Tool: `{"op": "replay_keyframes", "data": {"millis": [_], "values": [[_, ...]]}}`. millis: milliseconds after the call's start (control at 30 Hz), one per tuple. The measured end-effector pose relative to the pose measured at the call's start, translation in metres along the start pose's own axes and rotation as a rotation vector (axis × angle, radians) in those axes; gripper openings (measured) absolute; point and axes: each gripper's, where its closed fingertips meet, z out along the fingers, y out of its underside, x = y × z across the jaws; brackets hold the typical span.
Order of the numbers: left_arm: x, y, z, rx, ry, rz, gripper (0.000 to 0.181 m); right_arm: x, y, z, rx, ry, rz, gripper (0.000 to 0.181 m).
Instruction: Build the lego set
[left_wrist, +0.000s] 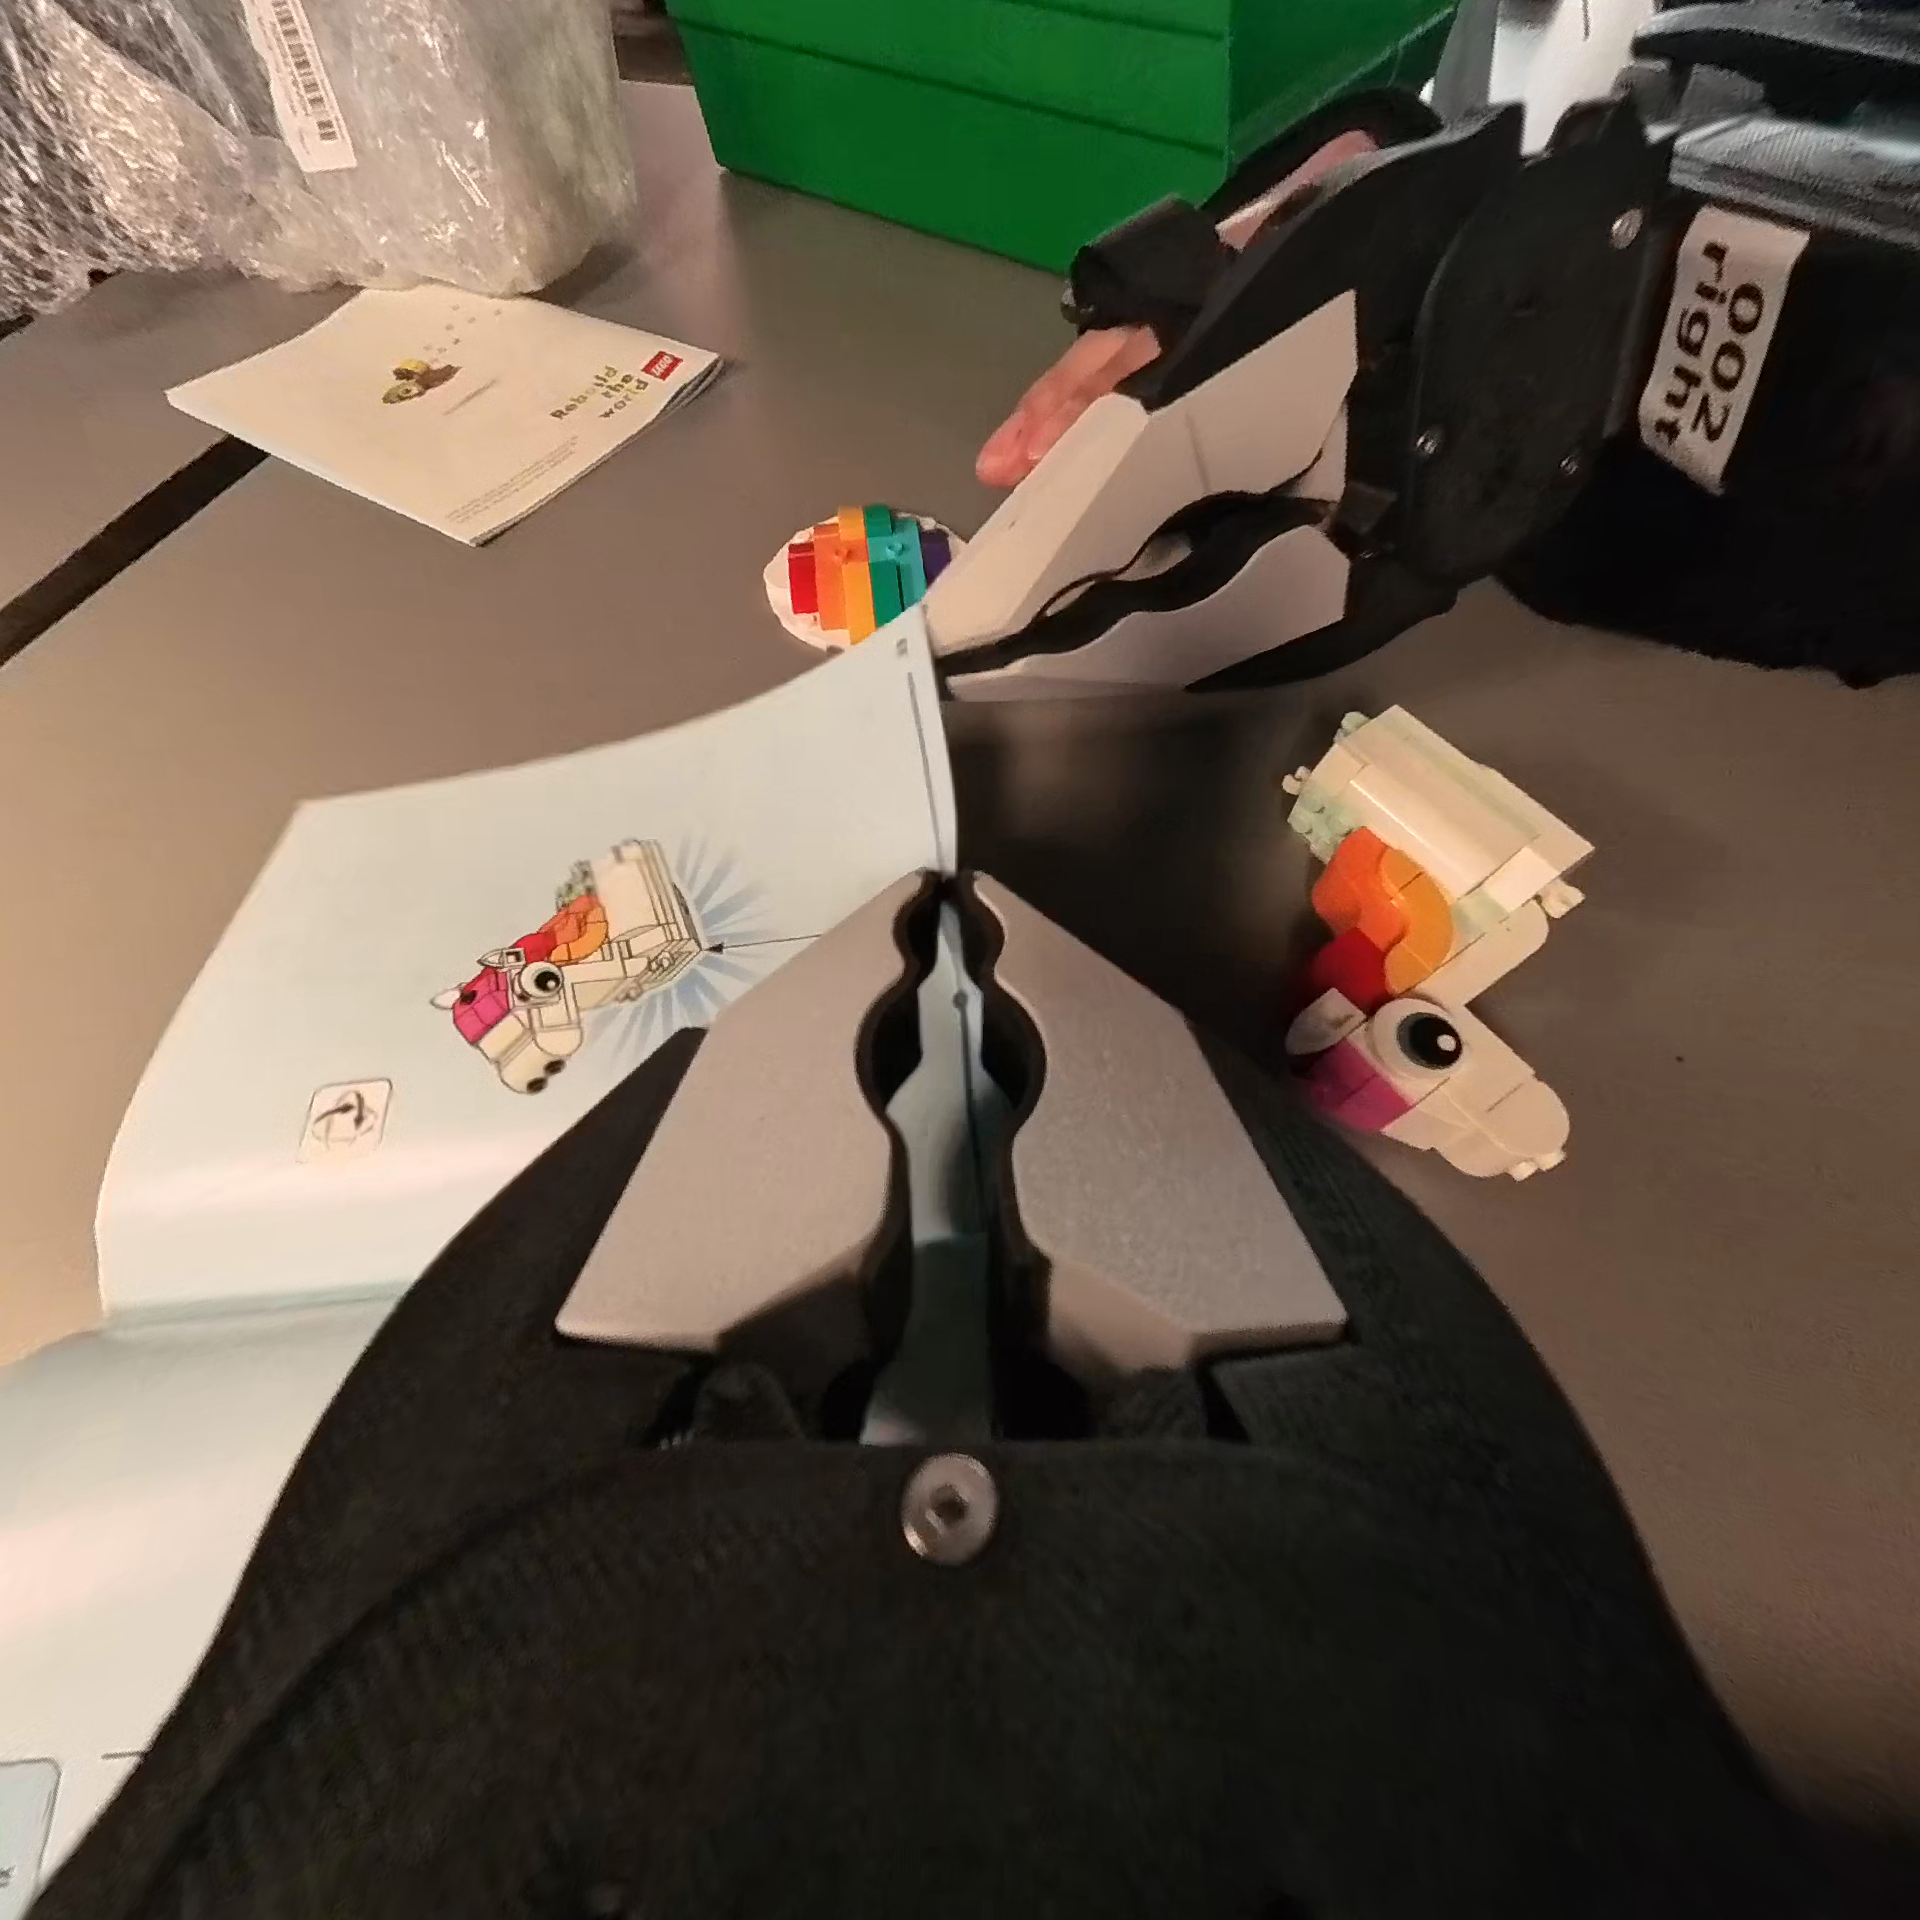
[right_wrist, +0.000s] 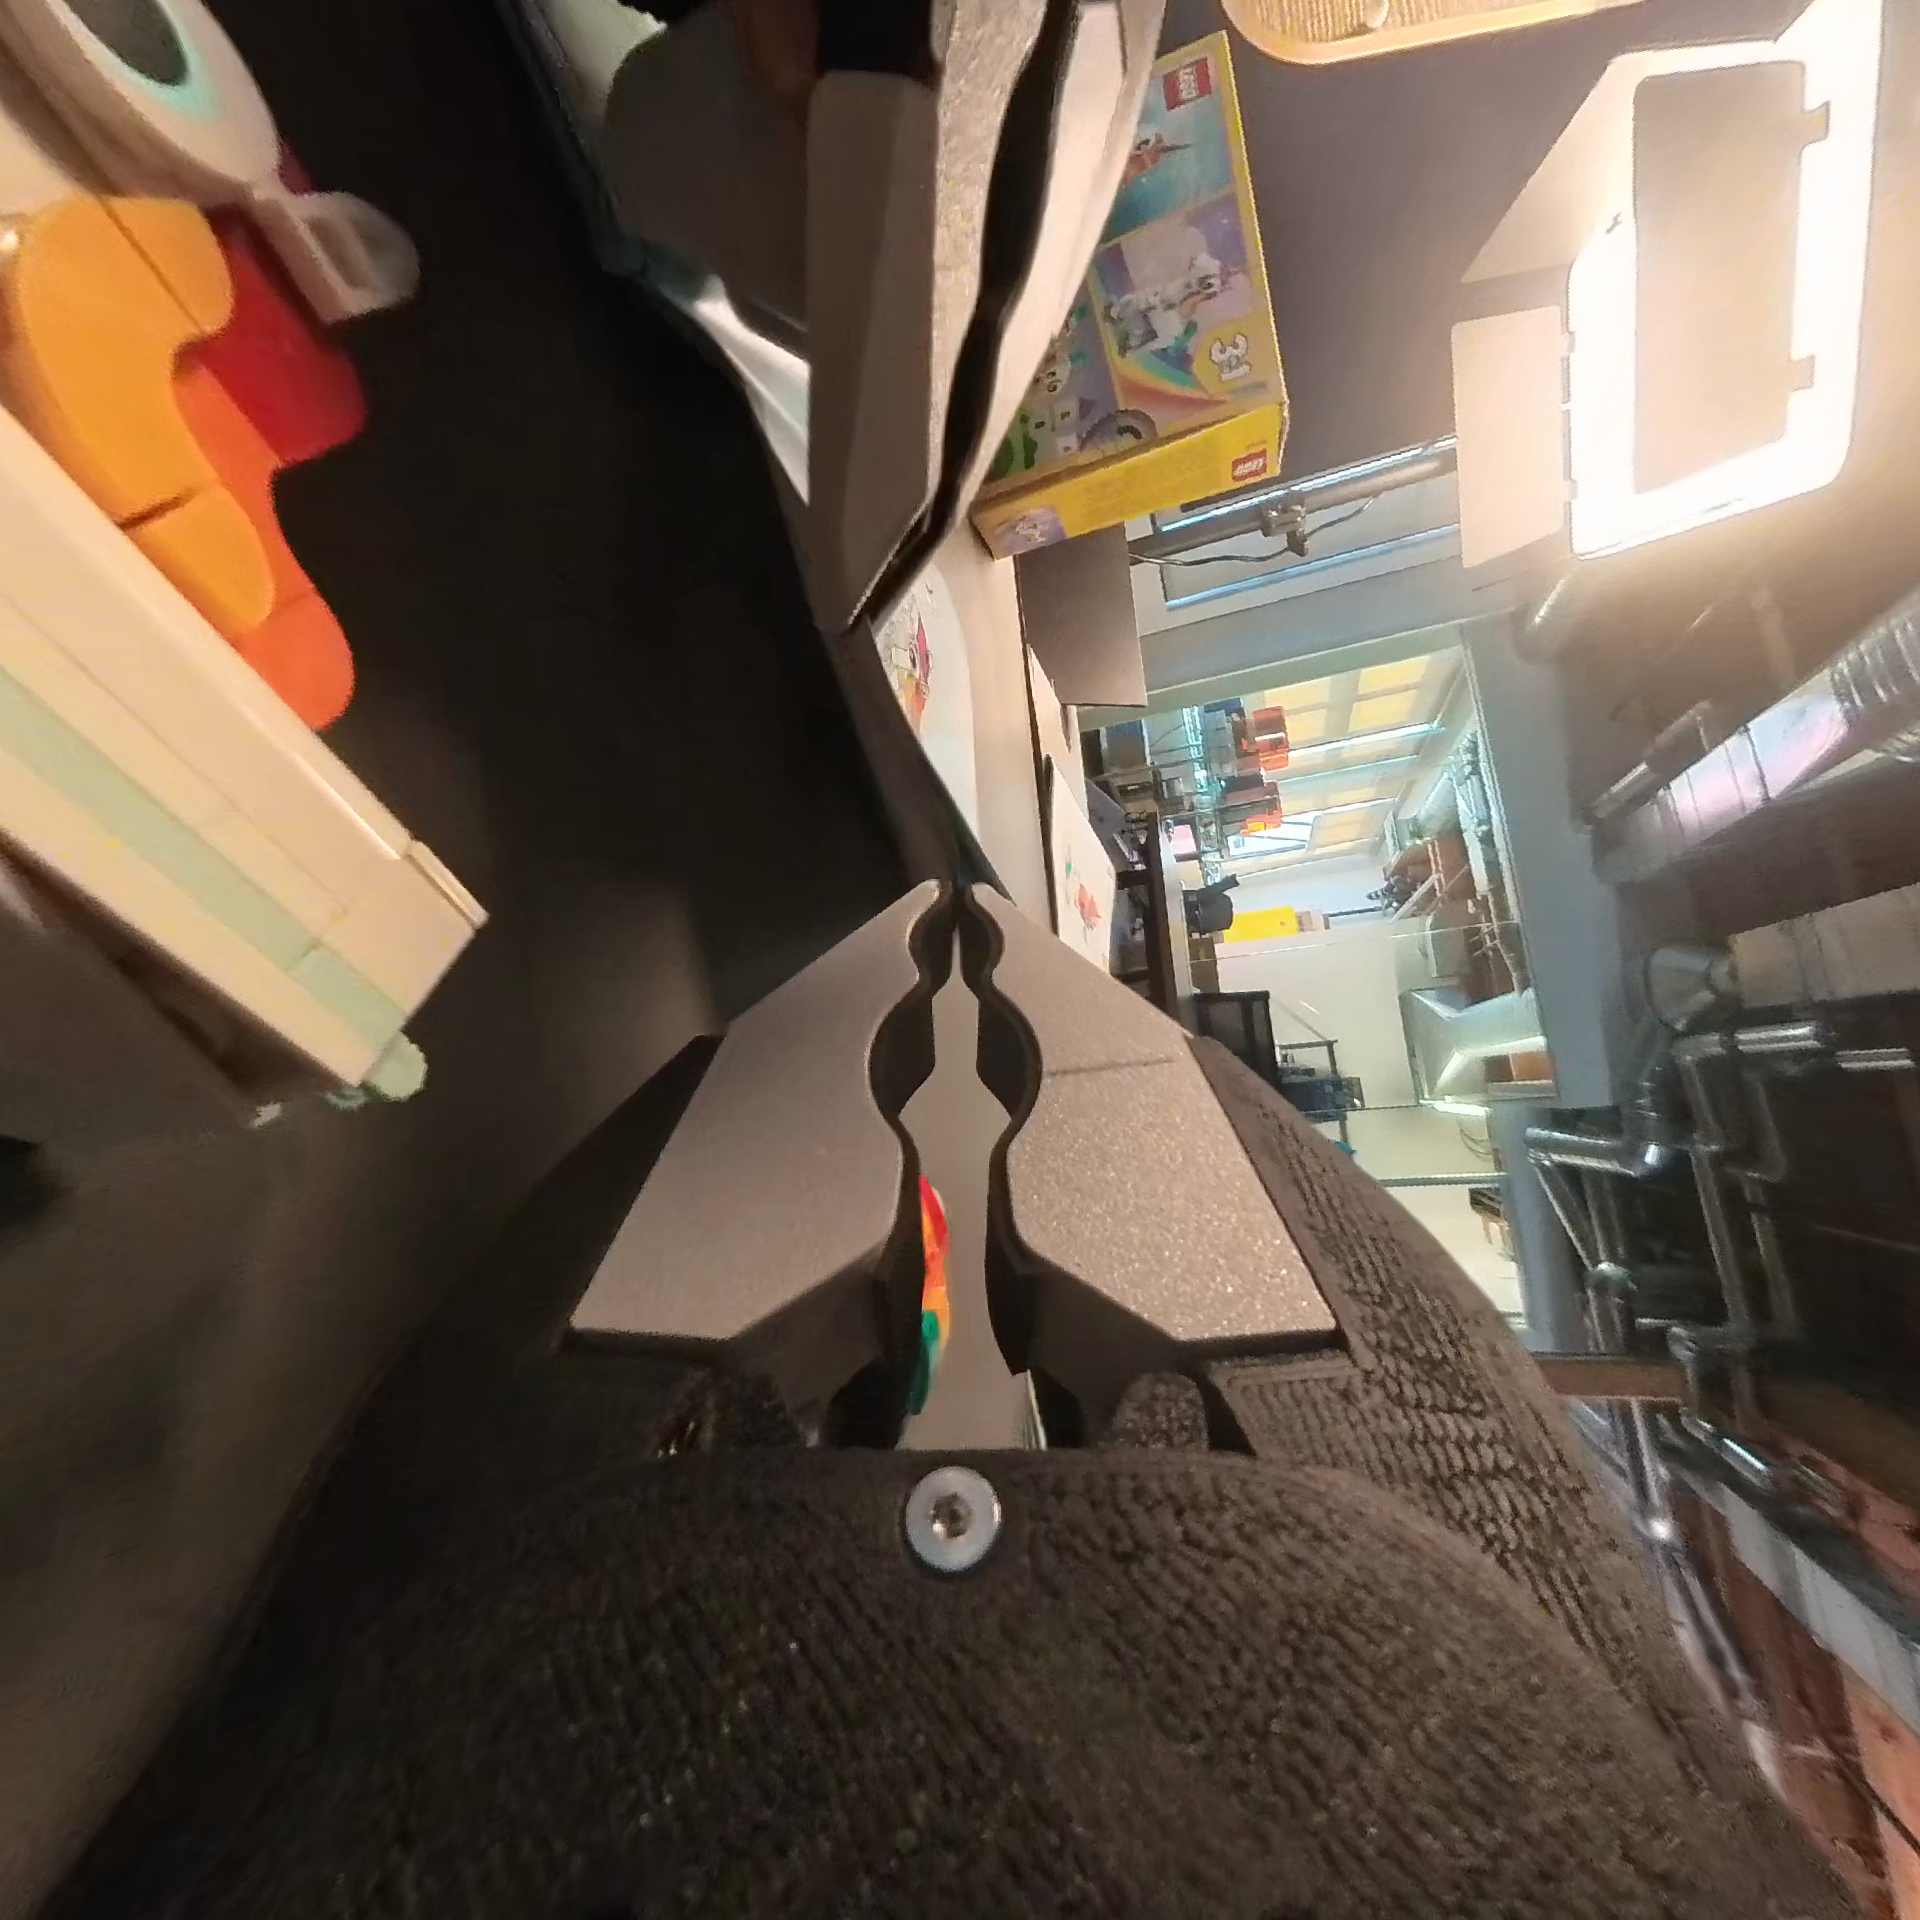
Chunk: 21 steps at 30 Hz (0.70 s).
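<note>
Grey table (left_wrist: 312, 644): unicorn model (left_wrist: 1423, 966) right of left hand-held gripper (left_wrist: 948, 883).

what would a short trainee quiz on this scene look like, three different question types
1. True or false: the left gripper is shut on a booklet page.
2. The rainbow piece lies: A) on the unicorn B) past the page's far edge C) in the green bin
3. Fill in: the right gripper nips the page's far ____.

Key: 1 true; 2 B; 3 corner
</note>
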Motion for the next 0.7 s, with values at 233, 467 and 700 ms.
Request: {"op": "replay_keyframes", "data": {"millis": [233,467,700], "values": [[-0.009,-0.02,-0.004,0.126,-0.059,-0.072,0.035,0.005,-0.007,-0.001,0.025,0.037,-0.038,0.0],[-0.007,-0.031,-0.003,0.179,-0.095,-0.03,0.035,0.011,-0.023,-0.004,0.074,0.096,-0.109,0.0],[-0.002,-0.038,-0.001,0.226,-0.117,0.062,0.041,0.011,-0.027,-0.005,0.085,0.105,-0.123,0.0]]}}
